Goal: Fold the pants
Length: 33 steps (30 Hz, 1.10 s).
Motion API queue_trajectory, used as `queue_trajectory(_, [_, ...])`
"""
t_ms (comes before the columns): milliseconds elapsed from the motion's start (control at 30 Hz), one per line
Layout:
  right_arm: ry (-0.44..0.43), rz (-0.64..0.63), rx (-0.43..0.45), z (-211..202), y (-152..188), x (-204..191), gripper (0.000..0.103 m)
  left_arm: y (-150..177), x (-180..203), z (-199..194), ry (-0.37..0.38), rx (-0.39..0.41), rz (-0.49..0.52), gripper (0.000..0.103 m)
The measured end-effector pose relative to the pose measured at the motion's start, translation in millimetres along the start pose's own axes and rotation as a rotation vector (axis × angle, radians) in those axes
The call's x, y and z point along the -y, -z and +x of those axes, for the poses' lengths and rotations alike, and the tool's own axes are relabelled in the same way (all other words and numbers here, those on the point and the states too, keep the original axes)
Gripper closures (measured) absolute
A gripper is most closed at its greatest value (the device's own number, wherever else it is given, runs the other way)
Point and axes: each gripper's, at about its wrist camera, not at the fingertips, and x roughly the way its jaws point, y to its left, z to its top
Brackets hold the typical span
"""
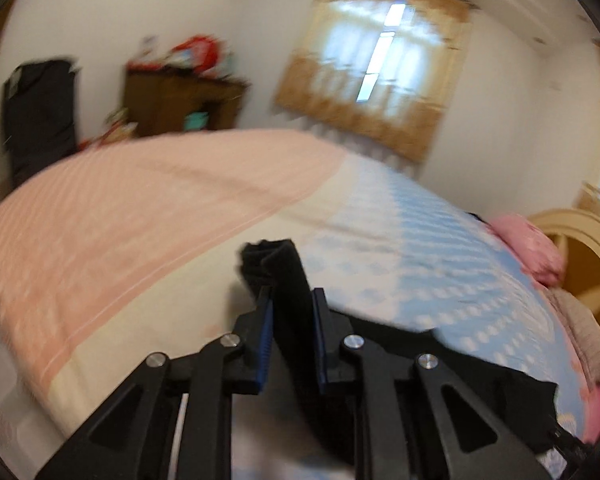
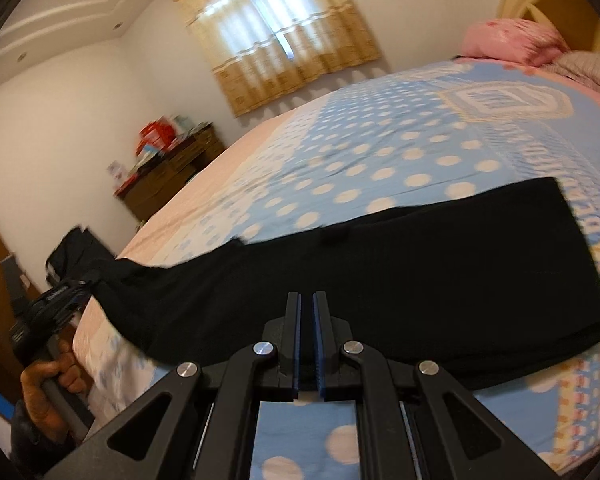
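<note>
Black pants (image 2: pixel 420 264) lie stretched across the bed, waist end at the right, leg end at the left. My left gripper (image 1: pixel 292 296) is shut on the leg end of the pants (image 1: pixel 284 276), bunched between its blue pads, and holds it lifted off the bed. The left gripper also shows in the right wrist view (image 2: pixel 70 292) at the bed's left edge, held by a hand. My right gripper (image 2: pixel 307 300) is nearly closed over the near edge of the pants at mid length; I cannot tell whether cloth is between the pads.
The bed has a blue dotted sheet (image 2: pixel 380 152) and a pink striped cover (image 1: pixel 120 216). A pink pillow (image 2: pixel 512 38) lies by the headboard. A wooden dresser (image 2: pixel 168 176) stands against the wall, and a curtained window (image 2: pixel 276 32) is beyond.
</note>
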Motion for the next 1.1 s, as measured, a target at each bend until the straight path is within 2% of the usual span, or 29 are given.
queue_trajectory(200, [0.104,0.018,0.028,-24,-18,43,0.097,2,86,-3,0.23,0.004,0.158,0.086])
queue_trajectory(300, [0.133,0.05,0.05,-37,-21,64,0.097,16,131,-7,0.344,-0.023,0.24,0.086])
queue_trajectory(500, [0.152,0.131,0.07,-48,-23,97,0.097,63,206,-3,0.501,-0.122,0.417,0.088])
queue_trajectory(633, [0.131,0.142,0.056,-44,-21,100,0.097,102,230,3,0.539,-0.204,0.527,0.088])
queue_trajectory(733, [0.093,0.134,0.046,-40,-19,97,0.097,120,234,14,0.547,-0.281,0.556,0.088])
queue_trajectory(800, [0.035,0.144,0.039,-37,-17,95,0.097,120,228,16,0.553,-0.308,0.57,0.088])
queue_trajectory(900, [-0.095,0.207,0.019,-30,-18,96,0.096,110,224,6,0.571,-0.307,0.596,0.076])
queue_trajectory(933, [-0.147,0.244,0.006,-27,-19,96,0.093,105,220,3,0.573,-0.315,0.611,0.057])
queue_trajectory(967, [-0.174,0.264,0.002,-26,-19,94,0.081,99,215,-1,0.577,-0.317,0.624,0.047])
queue_trajectory(1000, [-0.195,0.281,0.007,-25,-20,92,0.071,99,209,-4,0.58,-0.309,0.629,0.032])
queue_trajectory(1033, [-0.204,0.285,0.022,-25,-21,88,0.047,94,201,-7,0.582,-0.291,0.627,0.028])
queue_trajectory(1067, [-0.201,0.273,0.043,-25,-23,83,0.034,90,195,-10,0.581,-0.27,0.622,0.027])
queue_trajectory(1100, [-0.197,0.251,0.052,-23,-26,76,0.033,84,185,-13,0.565,-0.254,0.609,0.027])
